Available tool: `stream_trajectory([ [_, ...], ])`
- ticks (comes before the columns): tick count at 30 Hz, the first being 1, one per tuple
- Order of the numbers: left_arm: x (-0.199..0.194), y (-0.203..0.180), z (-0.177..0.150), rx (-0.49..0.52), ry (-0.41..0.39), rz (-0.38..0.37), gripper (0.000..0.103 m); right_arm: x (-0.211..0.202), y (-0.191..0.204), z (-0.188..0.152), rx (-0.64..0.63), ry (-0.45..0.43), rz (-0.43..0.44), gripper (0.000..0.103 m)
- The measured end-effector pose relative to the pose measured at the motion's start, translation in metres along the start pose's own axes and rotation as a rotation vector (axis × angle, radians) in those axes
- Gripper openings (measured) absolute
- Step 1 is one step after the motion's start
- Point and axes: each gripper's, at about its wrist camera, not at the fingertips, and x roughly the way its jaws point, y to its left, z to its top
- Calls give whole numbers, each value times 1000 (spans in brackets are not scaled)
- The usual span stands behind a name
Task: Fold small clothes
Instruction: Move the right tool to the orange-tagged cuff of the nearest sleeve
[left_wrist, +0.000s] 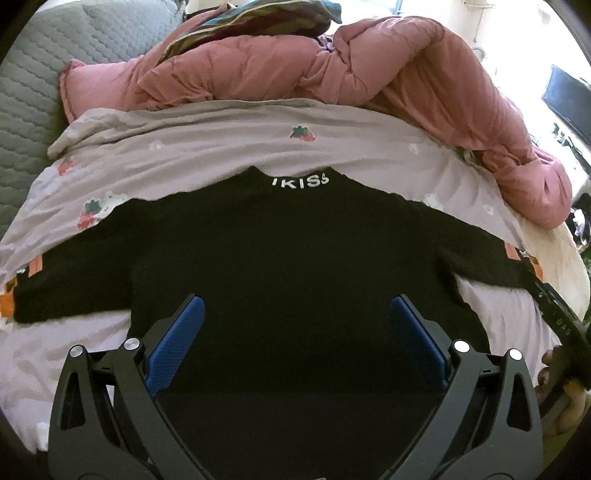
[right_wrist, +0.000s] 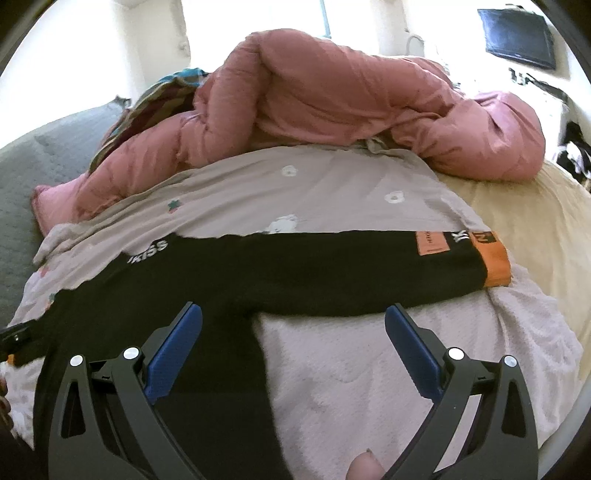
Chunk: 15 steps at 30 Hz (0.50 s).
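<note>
A small black sweater (left_wrist: 288, 240) lies flat on the bed, collar away from me with white letters "IKISS" on it, both sleeves spread sideways. My left gripper (left_wrist: 295, 306) hovers open over the lower body of the sweater, nothing between its blue pads (left_wrist: 177, 339). In the right wrist view the same black sweater (right_wrist: 295, 273) shows its right sleeve stretched out, ending in an orange cuff (right_wrist: 496, 264). My right gripper (right_wrist: 293, 314) is open just below that sleeve, near the armpit, its left finger over black fabric and its right finger over the sheet.
The sweater rests on a pale lilac sheet (left_wrist: 221, 147) printed with strawberries. A bunched pink duvet (left_wrist: 369, 66) lies behind it. A grey quilted headboard (left_wrist: 33, 92) is at the left and a dark screen (right_wrist: 517, 37) hangs on the far wall. A fingertip (right_wrist: 365, 467) shows at the bottom edge.
</note>
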Motion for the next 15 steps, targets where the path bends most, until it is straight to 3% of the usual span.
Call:
stream_trajectory([
  [15, 44, -5, 27, 12, 23, 8, 95, 35, -87, 27, 157, 15, -193, 99],
])
